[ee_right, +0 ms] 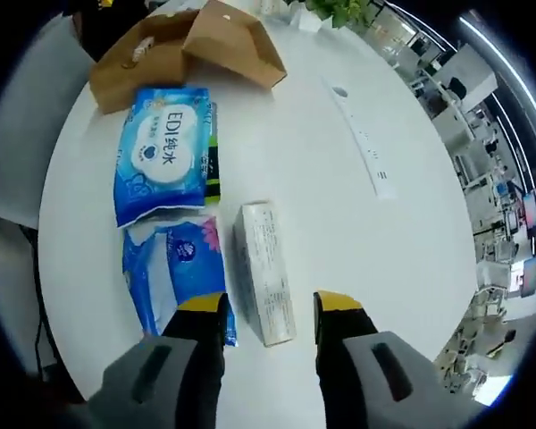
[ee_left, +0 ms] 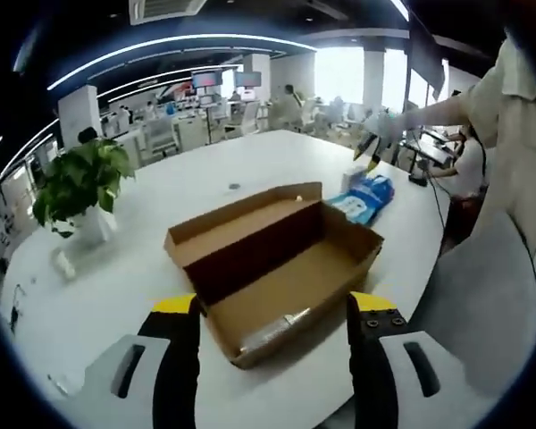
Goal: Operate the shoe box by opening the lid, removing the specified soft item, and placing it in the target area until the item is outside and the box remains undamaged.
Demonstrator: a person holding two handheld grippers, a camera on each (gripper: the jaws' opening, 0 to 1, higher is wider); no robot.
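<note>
The brown cardboard shoe box point(ee_left: 277, 268) lies open on the white table point(ee_left: 161, 206), its lid folded back on the far side. A small clear wrapped item point(ee_left: 270, 332) rests inside near the front wall. My left gripper point(ee_left: 273, 306) is open, its yellow-tipped jaws astride the box's near corner. Past the box lie blue soft packs point(ee_left: 366, 197), and the right gripper point(ee_left: 368, 147) hovers over them. From above, a blue wipes pack point(ee_right: 165, 152), a second blue pack point(ee_right: 174, 268) and a narrow white carton point(ee_right: 266, 273) lie near the shoe box point(ee_right: 183, 45). My right gripper point(ee_right: 270, 308) is open, with the carton's end between its jaws.
A potted plant point(ee_left: 80, 183) stands at the table's left side. A grey chair point(ee_left: 482, 304) sits against the right edge, beside a person in light clothes point(ee_left: 518, 134). A long white strip point(ee_right: 366, 147) lies on the bare table point(ee_right: 339, 223) right of the carton.
</note>
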